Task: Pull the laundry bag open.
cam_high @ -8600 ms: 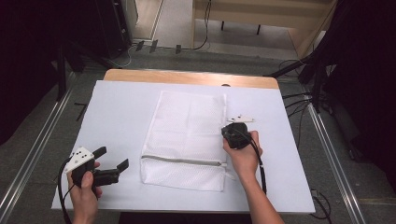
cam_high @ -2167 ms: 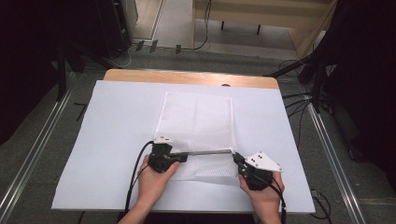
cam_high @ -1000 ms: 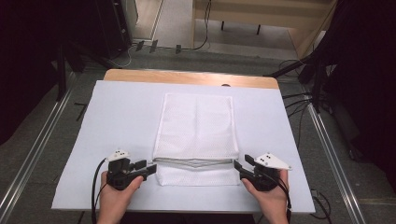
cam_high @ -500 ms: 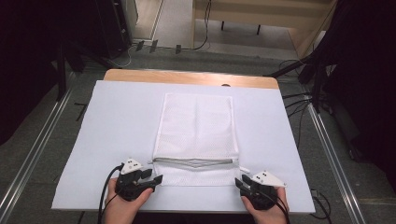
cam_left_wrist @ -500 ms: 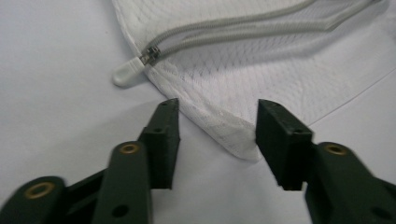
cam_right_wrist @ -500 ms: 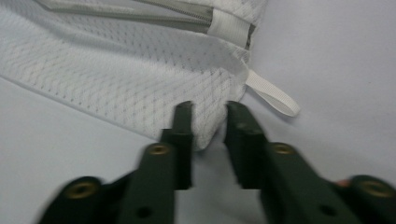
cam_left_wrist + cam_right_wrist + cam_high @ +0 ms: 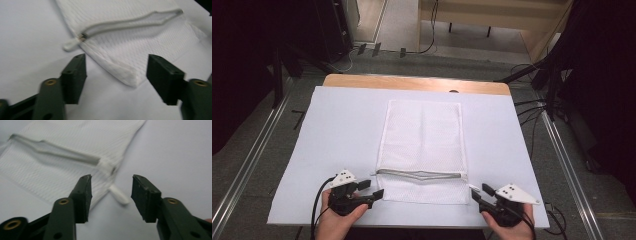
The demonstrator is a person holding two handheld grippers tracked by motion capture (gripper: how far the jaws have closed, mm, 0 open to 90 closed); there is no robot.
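A white mesh bag (image 7: 422, 150) lies flat mid-surface, long axis running away, zipper (image 7: 419, 175) crosswise near its front edge. Flanking the bag's front corners, left tool (image 7: 371, 191) and right tool (image 7: 477, 194) have just been opening; nothing is held.

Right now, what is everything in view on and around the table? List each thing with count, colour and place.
Mesh bag: one, white, flat at the middle of the sheet, zip near the person's edge.
Zip: one, grey-white, runs across the bag, partly open.
Sheet: one, pale white, covers most of the table.
Table: one, light wood, its far edge shows beyond the sheet.
Cables: several, black, on the floor to the right of the table.
Left gripper: one, black with a white plate, by the bag's near left corner, jaws open, holding nothing.
Right gripper: one, black with a white plate, by the bag's near right corner, jaws open, holding nothing.
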